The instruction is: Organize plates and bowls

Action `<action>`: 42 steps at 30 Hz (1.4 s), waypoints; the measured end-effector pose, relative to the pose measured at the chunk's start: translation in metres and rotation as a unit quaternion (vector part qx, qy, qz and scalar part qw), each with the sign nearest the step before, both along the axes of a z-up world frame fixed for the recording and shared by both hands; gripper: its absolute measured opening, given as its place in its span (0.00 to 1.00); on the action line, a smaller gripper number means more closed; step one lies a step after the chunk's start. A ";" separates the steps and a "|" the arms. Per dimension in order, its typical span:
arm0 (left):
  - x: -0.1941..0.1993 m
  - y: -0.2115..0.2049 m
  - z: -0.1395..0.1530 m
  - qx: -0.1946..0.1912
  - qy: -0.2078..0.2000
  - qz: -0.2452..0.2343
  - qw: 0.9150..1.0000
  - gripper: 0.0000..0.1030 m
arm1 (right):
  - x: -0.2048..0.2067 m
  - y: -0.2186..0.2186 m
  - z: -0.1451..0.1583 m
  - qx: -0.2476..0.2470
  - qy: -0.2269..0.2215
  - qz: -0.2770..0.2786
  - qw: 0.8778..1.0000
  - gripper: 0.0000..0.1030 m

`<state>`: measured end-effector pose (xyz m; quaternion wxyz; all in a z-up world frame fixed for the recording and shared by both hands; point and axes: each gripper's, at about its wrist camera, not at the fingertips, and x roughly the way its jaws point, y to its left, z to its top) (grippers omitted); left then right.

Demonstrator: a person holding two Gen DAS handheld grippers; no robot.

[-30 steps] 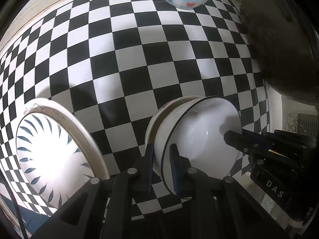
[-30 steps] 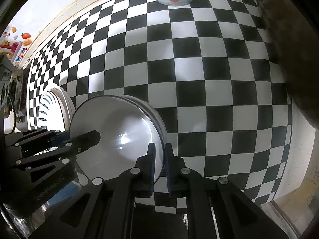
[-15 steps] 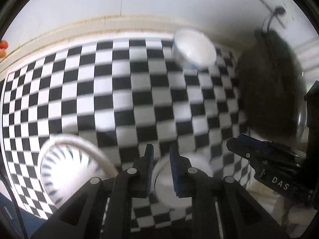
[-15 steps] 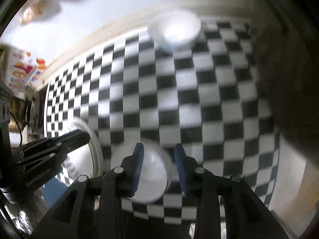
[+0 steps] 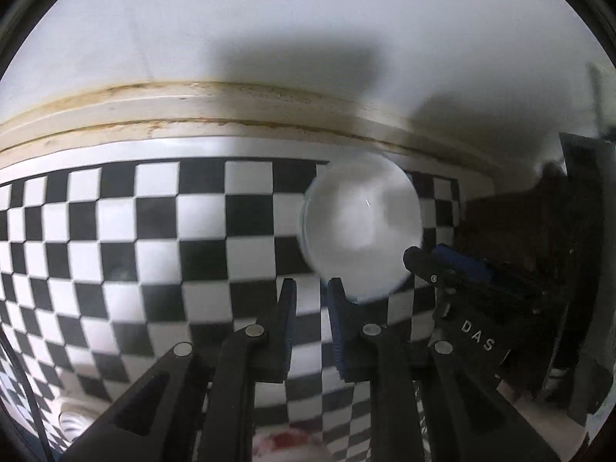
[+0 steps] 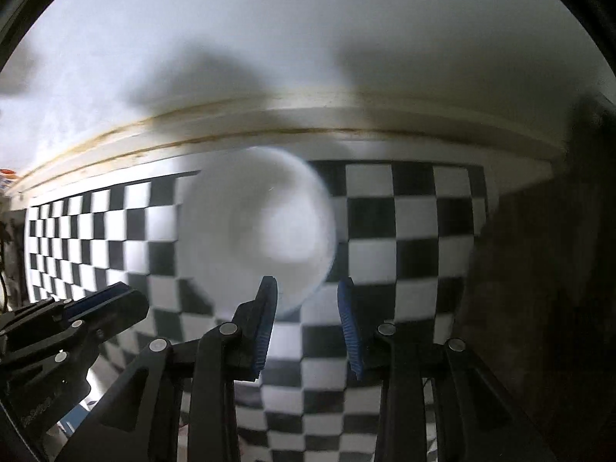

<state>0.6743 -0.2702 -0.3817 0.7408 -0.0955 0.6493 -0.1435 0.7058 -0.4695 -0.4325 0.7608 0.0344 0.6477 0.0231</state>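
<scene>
Left wrist view: left gripper has its jaws nearly together, nothing between them. White bowl sits upright on the checkered cloth near the back wall, just ahead of and right of the tips. Right gripper has a clear gap between its jaws — they have just been opening — and it's empty, bowl rim just ahead. Both approach from above, likely lining up a rim pinch. Heavy motion blur, so bowl pattern is unreadable — probably the same far bowl.
</scene>
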 end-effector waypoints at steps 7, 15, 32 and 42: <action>0.032 -0.016 -0.041 0.009 0.046 -0.010 0.999 0.14 | 0.039 -0.005 -0.036 -0.015 0.037 0.011 0.999 0.30; 0.046 -0.019 -0.061 -0.001 0.052 -0.006 0.999 0.13 | 0.054 -0.008 -0.050 0.003 0.056 0.009 0.998 0.08; 0.003 -0.018 -0.025 0.036 0.015 -0.018 0.999 0.13 | 0.004 -0.001 -0.023 0.044 0.046 0.020 0.998 0.06; -0.074 0.007 0.016 0.044 -0.023 -0.024 0.999 0.13 | -0.073 0.022 0.027 0.052 0.010 0.047 0.997 0.07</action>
